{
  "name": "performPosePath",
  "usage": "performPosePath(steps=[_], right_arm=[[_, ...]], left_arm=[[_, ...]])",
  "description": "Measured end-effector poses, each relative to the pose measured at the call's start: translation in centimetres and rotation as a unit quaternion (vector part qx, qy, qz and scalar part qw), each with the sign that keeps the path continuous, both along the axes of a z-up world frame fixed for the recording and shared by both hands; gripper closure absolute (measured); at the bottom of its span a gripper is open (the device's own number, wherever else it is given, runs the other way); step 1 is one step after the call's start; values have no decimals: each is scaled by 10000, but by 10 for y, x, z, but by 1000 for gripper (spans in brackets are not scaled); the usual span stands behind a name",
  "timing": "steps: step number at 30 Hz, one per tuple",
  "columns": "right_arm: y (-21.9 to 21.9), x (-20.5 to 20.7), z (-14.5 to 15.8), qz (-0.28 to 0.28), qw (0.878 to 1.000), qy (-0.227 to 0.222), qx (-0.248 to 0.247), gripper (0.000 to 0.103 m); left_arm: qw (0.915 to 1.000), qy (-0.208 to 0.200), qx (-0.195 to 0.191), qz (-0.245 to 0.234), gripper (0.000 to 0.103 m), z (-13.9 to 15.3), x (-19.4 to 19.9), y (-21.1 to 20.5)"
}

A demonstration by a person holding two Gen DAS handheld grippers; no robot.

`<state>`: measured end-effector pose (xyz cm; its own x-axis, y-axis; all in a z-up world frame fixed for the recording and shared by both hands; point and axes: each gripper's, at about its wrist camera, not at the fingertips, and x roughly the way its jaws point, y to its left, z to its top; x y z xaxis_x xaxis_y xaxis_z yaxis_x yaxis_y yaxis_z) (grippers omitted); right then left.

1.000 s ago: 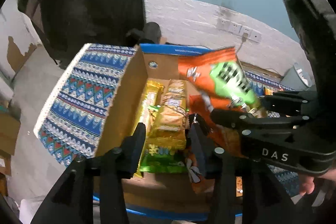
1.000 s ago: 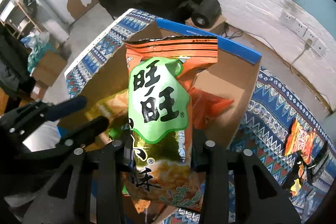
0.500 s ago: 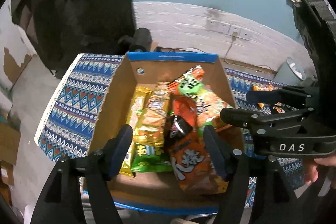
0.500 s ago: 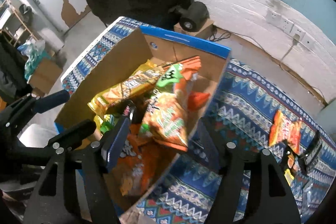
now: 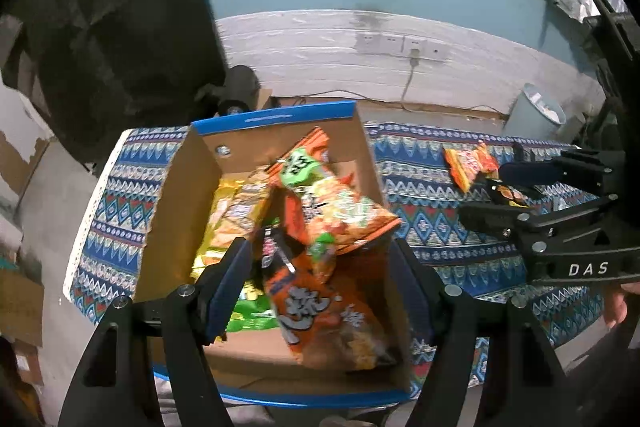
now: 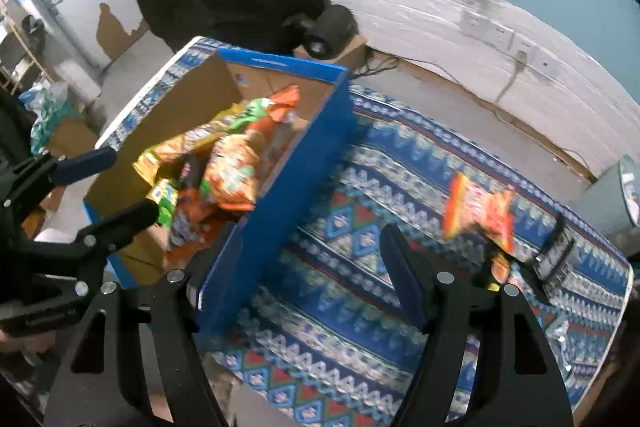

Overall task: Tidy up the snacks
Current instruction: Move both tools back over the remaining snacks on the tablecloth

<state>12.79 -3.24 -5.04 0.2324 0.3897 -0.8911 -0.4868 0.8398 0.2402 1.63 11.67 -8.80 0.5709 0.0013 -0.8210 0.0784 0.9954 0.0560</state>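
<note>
A cardboard box (image 5: 180, 187) with blue outer walls (image 6: 288, 163) stands on the patterned cloth, holding several snack bags. An orange-and-green bag (image 5: 332, 203) lies on top, with an orange bag (image 5: 320, 311) in front of it and yellow packs (image 5: 228, 211) to the left. My left gripper (image 5: 320, 255) hovers open above the box and grips nothing. My right gripper (image 6: 300, 251) is over the cloth just right of the box, its jaws opening with nothing between them. An orange-red bag (image 6: 478, 211) lies loose on the cloth further right, beside a dark pack (image 6: 554, 259).
The blue patterned cloth (image 6: 360, 307) covers the table to its right edge. A grey bin (image 5: 536, 111) stands on the floor beyond the table. A dark cloth (image 5: 120, 27) hangs behind the box, and a small black device (image 6: 324, 31) sits near the wall.
Both grippers opened and let their bags drop into the box. Both then drew back and up, and the right one swung right, out over the cloth.
</note>
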Motion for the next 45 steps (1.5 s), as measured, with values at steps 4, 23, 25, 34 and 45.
performPosePath(steps=[4, 23, 25, 34, 45], right_arm=[[-28, -5, 1, -174, 9998, -16, -61, 30], [-163, -33, 1, -1125, 9928, -35, -406, 30], [-173, -35, 0, -1130, 9924, -47, -486, 30], [-224, -34, 1, -997, 9916, 11, -820, 31], [-275, 1, -25, -737, 9912, 202, -1080, 31]], left_arm=[[9997, -12, 94, -206, 31, 1, 0, -20], [9888, -25, 605, -1361, 27, 1, -7, -130], [9862, -11, 709, -1493, 27, 0, -7, -141], [9763, 394, 854, -1949, 26, -10, 12, -172], [9637, 403, 1138, -2381, 22, -18, 61, -190]])
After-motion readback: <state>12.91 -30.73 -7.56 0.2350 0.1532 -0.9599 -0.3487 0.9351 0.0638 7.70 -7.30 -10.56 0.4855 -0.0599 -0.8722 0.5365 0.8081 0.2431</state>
